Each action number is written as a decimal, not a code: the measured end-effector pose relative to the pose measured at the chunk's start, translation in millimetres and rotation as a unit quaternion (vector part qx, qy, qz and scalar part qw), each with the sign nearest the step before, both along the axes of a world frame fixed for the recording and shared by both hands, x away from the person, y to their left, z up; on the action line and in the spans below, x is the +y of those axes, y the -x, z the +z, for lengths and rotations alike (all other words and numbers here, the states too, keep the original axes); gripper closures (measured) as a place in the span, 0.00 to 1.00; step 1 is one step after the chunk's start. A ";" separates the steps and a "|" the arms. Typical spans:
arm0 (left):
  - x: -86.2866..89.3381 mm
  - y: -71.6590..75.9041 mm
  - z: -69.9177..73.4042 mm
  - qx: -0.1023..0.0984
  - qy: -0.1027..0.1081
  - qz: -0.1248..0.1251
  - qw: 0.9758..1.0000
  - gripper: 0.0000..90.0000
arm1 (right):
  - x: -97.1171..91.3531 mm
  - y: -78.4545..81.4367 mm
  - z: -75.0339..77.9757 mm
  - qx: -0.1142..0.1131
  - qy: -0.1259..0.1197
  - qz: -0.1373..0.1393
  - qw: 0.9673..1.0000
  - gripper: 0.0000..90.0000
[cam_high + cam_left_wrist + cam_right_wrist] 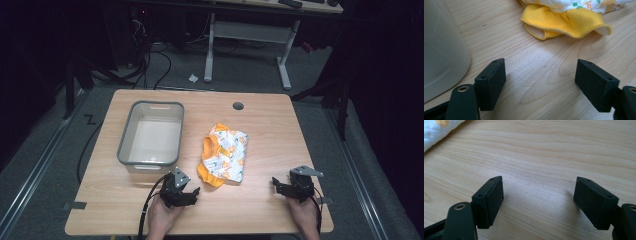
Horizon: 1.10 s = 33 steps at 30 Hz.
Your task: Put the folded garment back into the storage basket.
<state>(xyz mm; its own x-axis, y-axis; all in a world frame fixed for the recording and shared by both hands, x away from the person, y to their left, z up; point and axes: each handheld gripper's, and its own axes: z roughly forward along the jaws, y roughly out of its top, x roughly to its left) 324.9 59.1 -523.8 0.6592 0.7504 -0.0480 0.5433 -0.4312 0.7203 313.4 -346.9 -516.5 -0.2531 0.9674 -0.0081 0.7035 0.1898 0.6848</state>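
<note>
Small folded garment (224, 154), yellow-trimmed with a white print, lies mid-desk (260, 120), just right of the empty grey bin (152, 133). Left tongs (184, 192) released, jaws wide, nothing between them, low over the wood near the garment's yellow hem. Right tongs (281, 186) likewise released, well apart from the cloth. Judgement: work barely begun; garment untouched, bin unfilled, grasp and transfer remain.

A lab: dark room, cables (150, 65) on grey carpet, a white-legged bench (247, 35) behind the wooden table (280, 130).
</note>
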 end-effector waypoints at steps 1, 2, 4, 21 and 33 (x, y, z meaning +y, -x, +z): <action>0.0 0.0 0.0 0.000 0.000 0.000 1.000 0.28 | 0.1 0.0 0.0 0.000 0.000 0.000 1.000 0.27; 0.0 0.0 0.0 0.000 0.000 0.000 1.000 0.28 | 0.0 0.0 0.0 0.000 0.000 0.000 1.000 0.27; 0.0 0.0 0.0 0.000 0.000 0.000 1.000 0.28 | 0.0 0.0 0.0 0.000 0.000 0.000 1.000 0.27; -1.5 0.0 -0.1 0.000 0.002 0.007 1.000 0.29 | 0.4 0.2 0.2 0.000 0.001 0.003 1.000 0.27; -7.8 1.2 3.7 0.012 -0.007 0.010 1.000 0.27 | 0.2 0.1 0.1 -0.001 0.002 0.007 1.000 0.27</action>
